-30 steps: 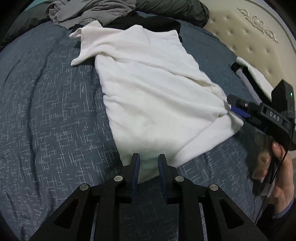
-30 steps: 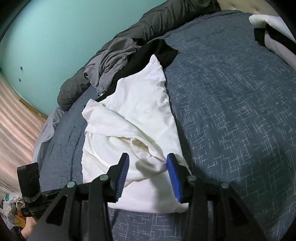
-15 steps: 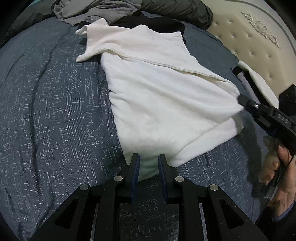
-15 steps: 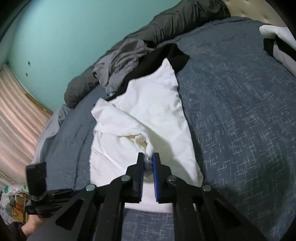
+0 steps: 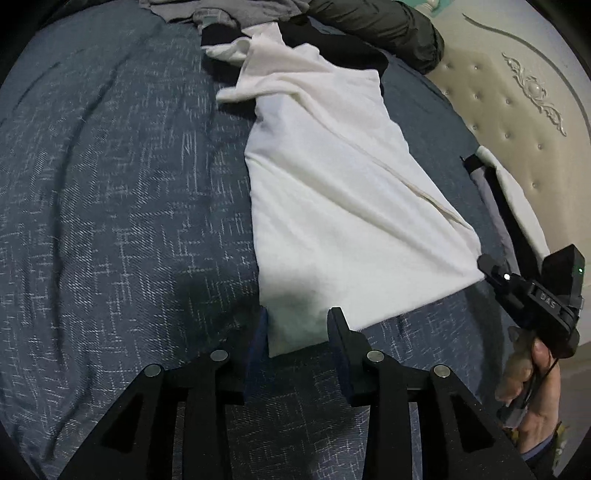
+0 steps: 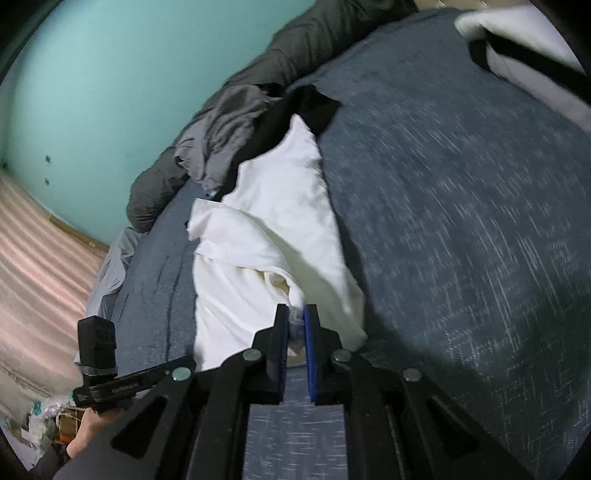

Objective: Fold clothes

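Note:
A white garment (image 5: 332,192) lies stretched lengthwise on the blue bedspread (image 5: 110,221). My left gripper (image 5: 297,325) is open, its fingers either side of the garment's near corner. My right gripper (image 6: 295,317) is shut on a bunched fold of the white garment (image 6: 266,236) at its near edge. In the left wrist view the right gripper (image 5: 487,267) pinches the garment's right corner and pulls it taut.
A pile of grey and black clothes (image 5: 229,14) and a dark duvet (image 5: 388,26) lie at the far end. A padded headboard (image 5: 517,92) stands on the right with a folded black-and-white stack (image 5: 509,199) before it. A teal wall (image 6: 129,74) lies beyond.
My left gripper has opened around the near corner. My right gripper closed on the garment's fold and has pulled it outward, stretching the cloth flatter and longer.

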A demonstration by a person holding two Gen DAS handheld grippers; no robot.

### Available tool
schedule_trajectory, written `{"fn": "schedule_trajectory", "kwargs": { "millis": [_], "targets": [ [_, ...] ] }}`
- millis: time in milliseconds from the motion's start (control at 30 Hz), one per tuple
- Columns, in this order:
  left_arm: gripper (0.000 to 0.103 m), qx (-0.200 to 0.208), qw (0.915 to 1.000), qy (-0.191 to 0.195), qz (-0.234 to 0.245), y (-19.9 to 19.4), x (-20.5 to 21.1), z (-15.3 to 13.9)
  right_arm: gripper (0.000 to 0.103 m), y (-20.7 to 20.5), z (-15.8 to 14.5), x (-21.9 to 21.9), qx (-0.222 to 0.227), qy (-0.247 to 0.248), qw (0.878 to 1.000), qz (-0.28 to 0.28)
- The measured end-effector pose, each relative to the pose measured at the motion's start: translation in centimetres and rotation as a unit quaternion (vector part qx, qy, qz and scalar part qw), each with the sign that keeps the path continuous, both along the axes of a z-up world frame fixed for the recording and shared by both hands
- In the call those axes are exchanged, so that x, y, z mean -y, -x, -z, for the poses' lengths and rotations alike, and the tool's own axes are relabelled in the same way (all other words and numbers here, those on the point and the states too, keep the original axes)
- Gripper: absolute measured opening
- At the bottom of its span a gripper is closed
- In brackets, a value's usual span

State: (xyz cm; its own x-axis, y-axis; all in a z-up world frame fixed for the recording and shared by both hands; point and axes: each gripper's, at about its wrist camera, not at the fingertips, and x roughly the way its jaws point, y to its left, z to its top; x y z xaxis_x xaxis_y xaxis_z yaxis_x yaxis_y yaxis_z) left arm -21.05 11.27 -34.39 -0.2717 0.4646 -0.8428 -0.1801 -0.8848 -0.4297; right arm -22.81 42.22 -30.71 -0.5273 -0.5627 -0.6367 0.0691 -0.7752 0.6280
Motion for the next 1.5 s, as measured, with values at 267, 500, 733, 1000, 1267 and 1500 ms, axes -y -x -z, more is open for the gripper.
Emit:
{"fn": "schedule_trajectory", "kwargs": {
  "millis": [267, 500, 733, 1000, 1267, 1500],
  "targets": [
    [0.008, 0.007, 1.0, -0.001, -0.004, 0.3, -0.9, 1.0, 0.008, 0.1, 2.5, -0.7, 0.033, -0.002, 0.999, 0.014],
    [0.006, 0.003, 1.0, -0.007, -0.005, -0.1, -1.8, 1.0, 0.008, -0.3, 2.7, -0.1, 0.034, -0.046, 0.998, 0.009],
    [0.007, -0.008, 0.9998, -0.017, -0.002, -0.1, -1.5, 1.1, 0.011, -1.1, 0.2, -2.0, -0.005, -0.044, 0.998, 0.054],
    [0.012, -0.031, 0.9987, -0.038, -0.007, -0.6, -0.9, 0.7, 0.011, -0.6, -0.9, 1.0, -0.035, -0.104, 0.994, 0.015],
    [0.024, -0.056, 0.9978, -0.037, -0.002, -1.7, 2.1, 0.8, 0.012, 0.0, -2.1, 4.6, -0.067, -0.158, 0.985, -0.022],
    [0.028, -0.08, 0.996, -0.035, -0.016, -0.7, 5.4, -2.2, 0.021, 2.0, -3.2, 10.6, -0.097, -0.183, 0.975, -0.084]
  ]
}}
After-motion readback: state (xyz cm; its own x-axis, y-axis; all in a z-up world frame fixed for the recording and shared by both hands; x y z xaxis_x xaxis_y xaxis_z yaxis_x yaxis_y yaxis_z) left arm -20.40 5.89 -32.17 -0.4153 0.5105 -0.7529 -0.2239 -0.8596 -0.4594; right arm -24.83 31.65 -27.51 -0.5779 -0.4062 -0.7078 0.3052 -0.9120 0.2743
